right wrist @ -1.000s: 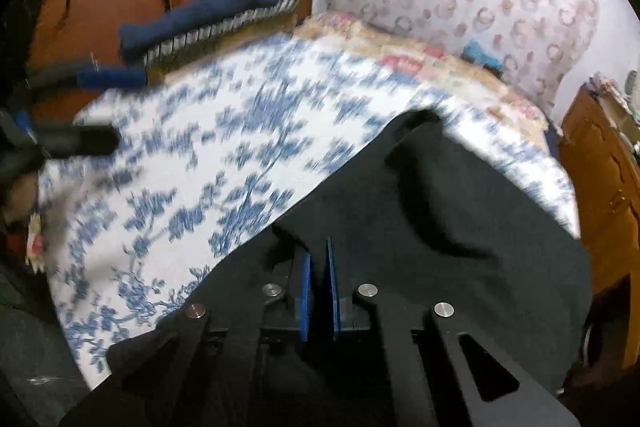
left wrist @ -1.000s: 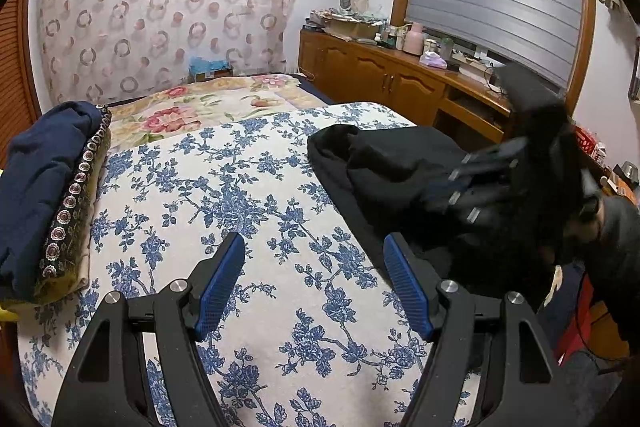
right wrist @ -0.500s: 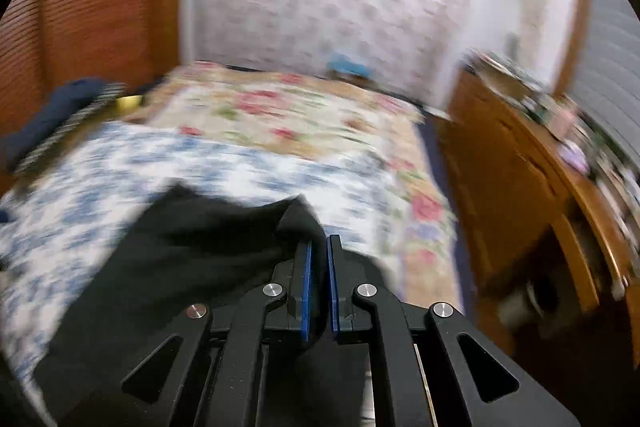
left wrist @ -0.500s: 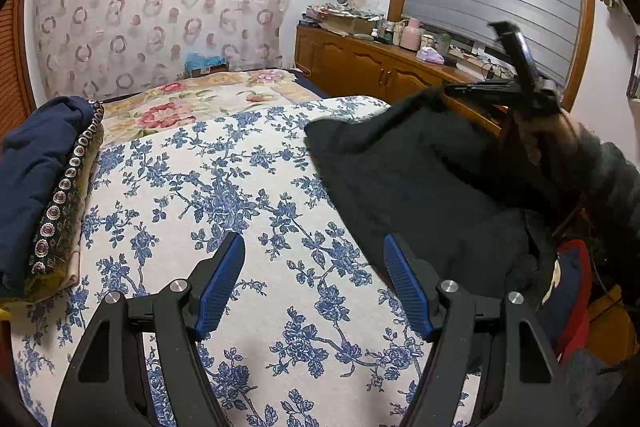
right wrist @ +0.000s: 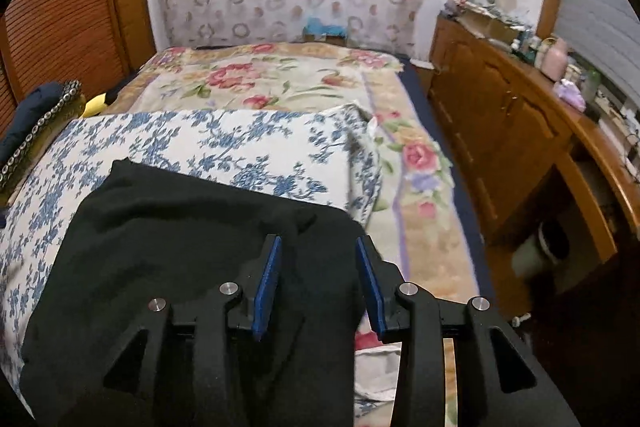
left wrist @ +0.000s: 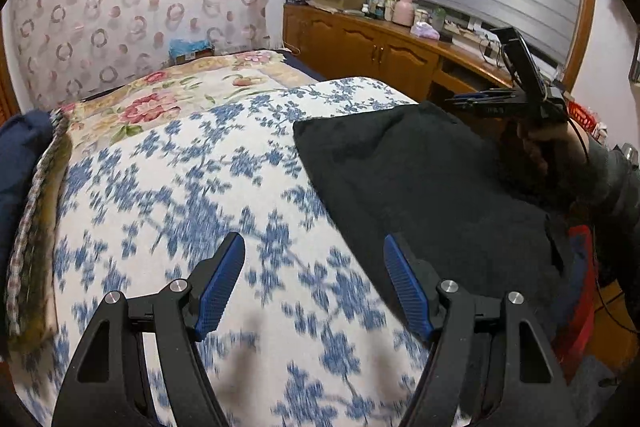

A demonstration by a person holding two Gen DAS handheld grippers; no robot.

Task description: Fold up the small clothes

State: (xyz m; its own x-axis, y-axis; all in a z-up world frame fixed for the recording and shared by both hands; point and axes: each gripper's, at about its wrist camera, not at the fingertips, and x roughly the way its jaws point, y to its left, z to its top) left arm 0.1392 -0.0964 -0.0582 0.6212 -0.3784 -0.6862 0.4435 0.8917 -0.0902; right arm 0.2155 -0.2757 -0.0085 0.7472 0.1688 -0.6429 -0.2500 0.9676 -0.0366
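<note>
A black garment (left wrist: 420, 187) lies spread flat on the right part of the blue-flowered blanket (left wrist: 180, 195). My left gripper (left wrist: 313, 243) hovers open over the blanket, its right finger just above the garment's left edge, with nothing between its jaws. A hand holds my right gripper (left wrist: 476, 103) at the garment's far right corner. In the right wrist view the right gripper (right wrist: 318, 243) has its jaws opening above the black garment (right wrist: 180, 227). The cloth lies under them and the pads do not press on it.
A navy folded pile (left wrist: 20, 163) rests on a patterned cushion at the blanket's left edge. A rose-patterned bedspread (right wrist: 280, 79) covers the far bed. A cluttered wooden cabinet (right wrist: 500, 107) runs along the right. Something red (left wrist: 576, 307) sits beside the bed.
The right gripper swung the black garment's corner over to the right, laid it flat and opened off it. The left gripper shifted closer to the garment's left edge.
</note>
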